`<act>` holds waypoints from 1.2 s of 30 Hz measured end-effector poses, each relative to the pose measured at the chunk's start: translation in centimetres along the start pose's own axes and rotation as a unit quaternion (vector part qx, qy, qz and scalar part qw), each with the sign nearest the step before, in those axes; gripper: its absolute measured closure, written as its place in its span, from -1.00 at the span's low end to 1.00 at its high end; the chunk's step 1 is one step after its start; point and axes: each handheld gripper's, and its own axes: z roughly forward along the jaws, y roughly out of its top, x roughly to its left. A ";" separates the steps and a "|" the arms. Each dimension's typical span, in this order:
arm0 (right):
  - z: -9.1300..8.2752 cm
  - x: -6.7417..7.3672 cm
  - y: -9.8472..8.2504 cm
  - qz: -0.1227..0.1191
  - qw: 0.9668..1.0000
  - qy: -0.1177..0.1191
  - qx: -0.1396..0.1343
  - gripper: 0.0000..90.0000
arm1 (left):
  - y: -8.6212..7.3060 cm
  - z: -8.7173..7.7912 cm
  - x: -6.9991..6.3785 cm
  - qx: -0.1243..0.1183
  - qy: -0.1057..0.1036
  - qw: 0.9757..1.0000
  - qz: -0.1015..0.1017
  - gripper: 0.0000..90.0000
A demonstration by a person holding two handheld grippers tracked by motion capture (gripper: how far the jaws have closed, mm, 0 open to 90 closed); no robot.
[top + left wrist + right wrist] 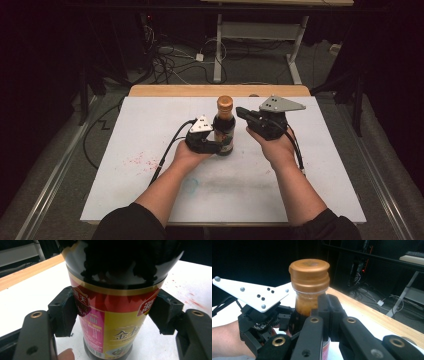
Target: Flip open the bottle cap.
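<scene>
Bottle (117,322), red-yellow label perhaps reading "金", clamped in left gripper (112,312) jaws; right gripper (329,312) jaws clenched empty.

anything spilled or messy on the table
Yes: red speckled stains mark the white table top left of the left hand, and a faint bluish smudge sits nearer the person. The sauce bottle stands upright, capped.

The bottle (224,127) is dark, almost black, with a copper-orange cap (309,271). Its label (112,322) carries a red band, a gold rim, a yellow panel and a pink one with small print. The bench (150,135) is white, flecked with red stains, edged in pale wood. Both tongs are black, each with a grey plate.
</scene>
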 end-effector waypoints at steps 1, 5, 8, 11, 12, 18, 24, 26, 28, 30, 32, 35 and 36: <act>-0.1 0.0 0.2 -0.003 1.000 -0.001 0.000 1.00 | 0.0 0.0 0.0 0.000 0.000 1.000 0.000 -0.36; -0.3 -0.2 0.9 -0.009 1.000 -0.001 0.001 1.00 | -0.1 0.1 0.0 -0.003 0.000 1.000 0.000 -0.36; -0.3 -0.3 1.1 -0.011 1.000 -0.003 0.004 1.00 | -0.1 0.0 0.0 -0.002 0.000 1.000 0.001 -0.36; -0.3 -0.4 1.7 -0.016 1.000 -0.004 0.007 1.00 | -0.1 0.0 0.0 -0.003 0.000 1.000 0.001 -0.36; -0.3 -0.4 1.7 -0.016 1.000 -0.004 0.007 1.00 | -0.1 0.0 0.0 -0.003 0.000 1.000 0.001 -0.36; 0.1 -0.1 2.3 -0.024 1.000 -0.001 0.018 1.00 | -0.1 0.0 0.0 -0.003 0.000 1.000 0.000 -0.36; 0.2 0.1 2.5 -0.030 0.999 -0.003 0.025 1.00 | -0.1 0.1 0.0 -0.005 0.002 1.000 -0.001 -0.36; 0.2 0.0 2.6 -0.032 0.999 -0.001 0.028 1.00 | -0.1 0.1 -0.1 -0.006 0.002 1.000 -0.001 -0.36; 0.2 0.0 2.6 -0.033 0.999 -0.002 0.030 1.00 | -0.1 0.1 -0.1 -0.006 0.002 1.000 -0.001 -0.36; 0.2 0.0 2.6 -0.034 0.999 -0.002 0.029 1.00 | -0.1 0.1 -0.1 -0.006 0.002 1.000 -0.001 -0.36; 0.3 0.0 2.6 -0.036 0.999 -0.002 0.031 1.00 | -0.1 0.1 -0.1 -0.005 0.003 1.000 0.000 -0.36; 0.3 0.0 2.6 -0.035 0.999 -0.001 0.033 1.00 | -0.1 0.1 -0.1 -0.005 0.003 1.000 0.000 -0.36; 0.3 0.1 2.6 -0.035 0.999 -0.002 0.034 1.00 | -0.2 0.1 -0.1 -0.005 0.003 1.000 0.000 -0.36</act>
